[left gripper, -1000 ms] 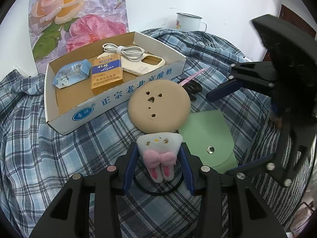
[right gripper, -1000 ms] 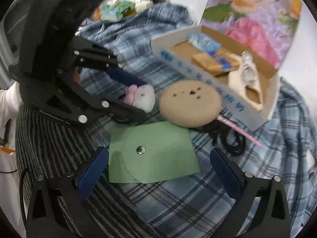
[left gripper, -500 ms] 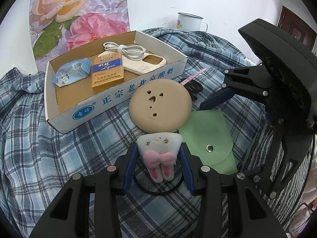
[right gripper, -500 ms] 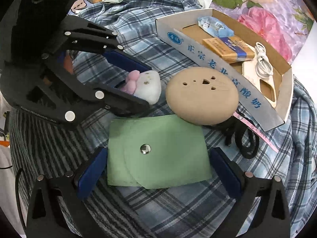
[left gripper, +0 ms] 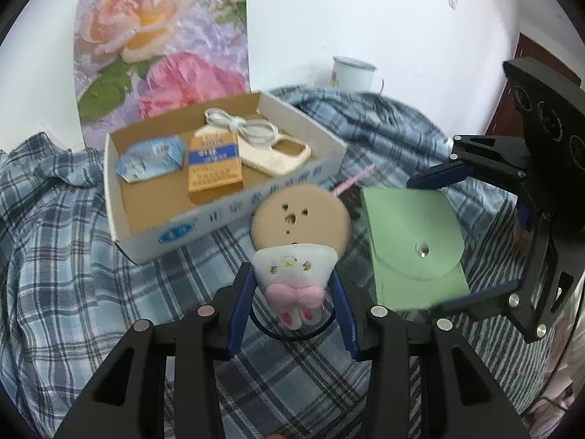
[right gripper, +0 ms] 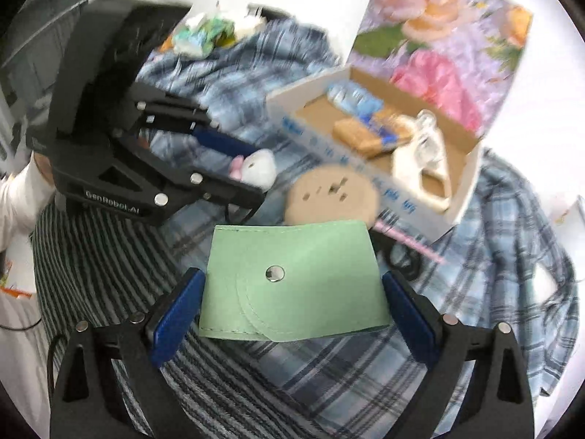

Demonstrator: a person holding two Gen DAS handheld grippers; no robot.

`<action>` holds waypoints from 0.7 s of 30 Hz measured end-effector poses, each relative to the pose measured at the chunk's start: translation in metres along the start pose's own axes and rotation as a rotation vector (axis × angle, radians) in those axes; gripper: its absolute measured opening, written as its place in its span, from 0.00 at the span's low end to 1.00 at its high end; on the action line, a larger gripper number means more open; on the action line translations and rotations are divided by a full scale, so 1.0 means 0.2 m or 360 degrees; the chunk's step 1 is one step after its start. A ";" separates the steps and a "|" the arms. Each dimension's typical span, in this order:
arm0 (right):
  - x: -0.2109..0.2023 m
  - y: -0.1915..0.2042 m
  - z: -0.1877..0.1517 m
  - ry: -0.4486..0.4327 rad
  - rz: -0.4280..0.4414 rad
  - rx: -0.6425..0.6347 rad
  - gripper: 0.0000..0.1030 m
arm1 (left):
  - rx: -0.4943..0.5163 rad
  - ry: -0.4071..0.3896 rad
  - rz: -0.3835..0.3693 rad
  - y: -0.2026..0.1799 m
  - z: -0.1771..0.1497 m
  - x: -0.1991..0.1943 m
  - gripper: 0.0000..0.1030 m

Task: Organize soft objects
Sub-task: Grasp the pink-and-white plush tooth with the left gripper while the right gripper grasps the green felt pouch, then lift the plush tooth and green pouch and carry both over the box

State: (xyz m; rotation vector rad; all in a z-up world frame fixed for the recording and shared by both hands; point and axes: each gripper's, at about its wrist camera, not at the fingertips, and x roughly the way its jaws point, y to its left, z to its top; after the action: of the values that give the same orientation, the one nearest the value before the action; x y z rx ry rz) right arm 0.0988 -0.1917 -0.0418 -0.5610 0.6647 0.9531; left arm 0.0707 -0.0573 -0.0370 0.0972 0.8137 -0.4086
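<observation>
On a blue plaid cloth [left gripper: 65, 256], one open cardboard box [left gripper: 226, 216] serves as the landmark. Inside it, left to right, lie one blue crinkled packet [left gripper: 150, 159], one orange and blue carton [left gripper: 214, 164], one cream phone case [left gripper: 278, 153] and one coiled white cable [left gripper: 241, 124]. Just in front of the box rests one round tan pad [left gripper: 299, 219]. In front of that pad, the left gripper [left gripper: 292, 292] points steeply downward, its jaws nearly together and clamped on one small white plush toy [left gripper: 292, 267] with a pink bow. To the right of the box and pad, the right gripper [right gripper: 292, 303] also angles downward. Its jaws stand wide and have just been closing a little; one green snap pouch [right gripper: 292, 281] sits lifted between the two blue pads [right gripper: 179, 311], whose inner faces meet its side edges. One white enamel mug [left gripper: 353, 73] stands behind the box, by the wall.
</observation>
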 end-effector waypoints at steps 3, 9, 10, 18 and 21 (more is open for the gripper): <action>-0.06 0.01 0.03 -0.0109 -0.0089 0.0008 0.93 | -0.0024 -0.0063 0.0002 0.02 0.02 -0.05 0.43; -0.18 0.02 0.12 -0.0370 -0.0251 0.0010 0.93 | -0.0019 -0.0341 0.0223 0.05 0.09 -0.26 0.40; -0.21 0.01 0.14 -0.0426 -0.0275 0.0018 0.93 | -0.0024 -0.0387 0.0240 0.05 0.10 -0.30 0.40; -0.50 0.04 0.31 -0.0801 -0.0414 0.0047 0.93 | -0.0036 -0.0632 0.0299 0.09 0.23 -0.58 0.39; -0.59 0.06 0.39 -0.0884 -0.0447 0.0055 0.93 | -0.0034 -0.0695 0.0315 0.09 0.28 -0.66 0.39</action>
State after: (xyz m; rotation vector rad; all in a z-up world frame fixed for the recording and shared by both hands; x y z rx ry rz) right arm 0.0605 -0.1975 0.0954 -0.3230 0.0991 0.7802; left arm 0.0360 -0.0121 0.0950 0.0645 0.3733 -0.2214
